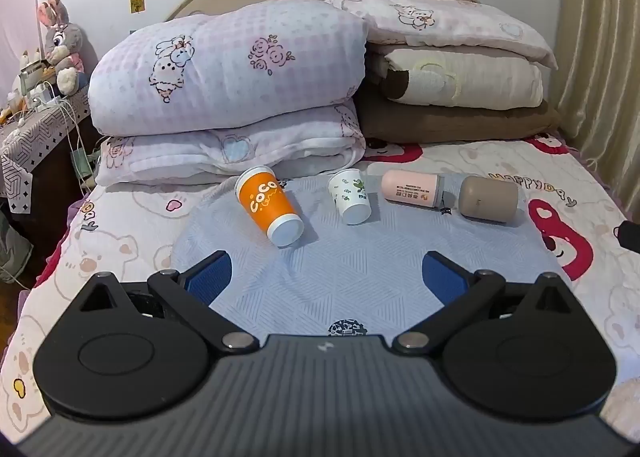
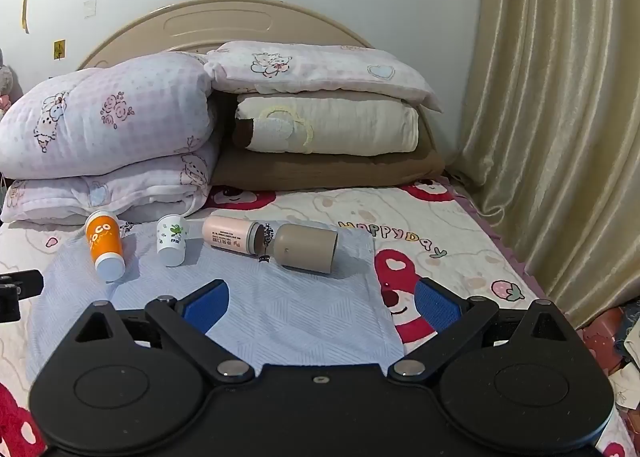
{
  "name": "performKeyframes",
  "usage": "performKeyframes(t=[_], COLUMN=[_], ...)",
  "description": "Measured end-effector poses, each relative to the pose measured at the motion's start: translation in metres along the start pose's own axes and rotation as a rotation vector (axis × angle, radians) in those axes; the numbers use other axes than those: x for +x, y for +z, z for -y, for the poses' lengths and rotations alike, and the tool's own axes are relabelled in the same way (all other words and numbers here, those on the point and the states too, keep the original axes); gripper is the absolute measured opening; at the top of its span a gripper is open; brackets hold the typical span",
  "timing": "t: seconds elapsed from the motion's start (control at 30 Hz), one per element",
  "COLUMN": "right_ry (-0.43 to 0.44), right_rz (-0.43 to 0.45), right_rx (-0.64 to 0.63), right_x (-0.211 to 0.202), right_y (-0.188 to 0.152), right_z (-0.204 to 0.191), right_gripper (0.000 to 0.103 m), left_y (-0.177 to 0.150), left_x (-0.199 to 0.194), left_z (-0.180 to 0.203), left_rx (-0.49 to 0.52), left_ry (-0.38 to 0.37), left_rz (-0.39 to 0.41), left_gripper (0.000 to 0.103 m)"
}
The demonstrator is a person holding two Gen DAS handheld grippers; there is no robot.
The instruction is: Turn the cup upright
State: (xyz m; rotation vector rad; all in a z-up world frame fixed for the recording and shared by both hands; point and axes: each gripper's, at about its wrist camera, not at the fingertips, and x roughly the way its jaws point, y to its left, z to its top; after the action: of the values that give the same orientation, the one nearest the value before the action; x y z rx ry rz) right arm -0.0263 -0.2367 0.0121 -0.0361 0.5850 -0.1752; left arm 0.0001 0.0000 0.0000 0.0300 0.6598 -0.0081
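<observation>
Several cups lie on their sides on a pale blue cloth (image 1: 340, 281) on the bed. From left to right: an orange "CoCo" paper cup (image 1: 267, 205) (image 2: 105, 245), a small white cup with green prints (image 1: 350, 196) (image 2: 172, 239), a pink tumbler (image 1: 412, 189) (image 2: 232, 235) and a beige tumbler (image 1: 487, 199) (image 2: 306, 247). My left gripper (image 1: 326, 277) is open and empty, short of the cups. My right gripper (image 2: 322, 303) is open and empty, in front of the beige tumbler.
Folded quilts (image 1: 228, 69) and stacked pillows (image 1: 460, 77) stand behind the cups against the headboard. A curtain (image 2: 560, 117) hangs at the right. A bedside table (image 1: 36, 125) with a plush rabbit and cables stands at the left. The left gripper's edge (image 2: 16, 289) shows at left.
</observation>
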Motion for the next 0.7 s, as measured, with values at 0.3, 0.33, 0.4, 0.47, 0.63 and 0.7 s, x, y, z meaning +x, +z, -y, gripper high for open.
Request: performKeyframes(t=[0.3, 0.33, 0.4, 0.47, 0.63, 0.7], right_ry=[0.002, 0.007, 0.019, 0.027, 0.004, 0.0], right_rz=[-0.016, -0.019, -0.026, -0.03, -0.031, -0.033], right_rx=[0.004, 0.007, 0.016, 0.022, 0.024, 0.03], right_x=[0.004, 0.004, 0.004, 0.003, 0.006, 0.007], right_y=[0.0, 0.0, 0.0, 0.0, 0.001, 0.001], right_z=[0.01, 0.01, 0.012, 0.013, 0.006, 0.009], right_gripper=[0.101, 0.101, 0.102, 0.103, 0.103, 0.103], left_y=[0.0, 0.0, 0.0, 0.0, -0.001, -0.001], left_x=[0.0, -0.001, 0.001, 0.004, 0.009, 0.009], left_z=[-0.001, -0.001, 0.0, 0.0, 0.004, 0.004], left_rx=[-0.011, -0.012, -0.011, -0.014, -0.031, -0.034], left_ry=[-0.012, -0.014, -0.013, -0.011, -0.023, -0.024], left_rz=[0.005, 0.006, 0.004, -0.001, -0.013, -0.012], left_gripper=[0.103, 0.103, 0.103, 0.103, 0.103, 0.103])
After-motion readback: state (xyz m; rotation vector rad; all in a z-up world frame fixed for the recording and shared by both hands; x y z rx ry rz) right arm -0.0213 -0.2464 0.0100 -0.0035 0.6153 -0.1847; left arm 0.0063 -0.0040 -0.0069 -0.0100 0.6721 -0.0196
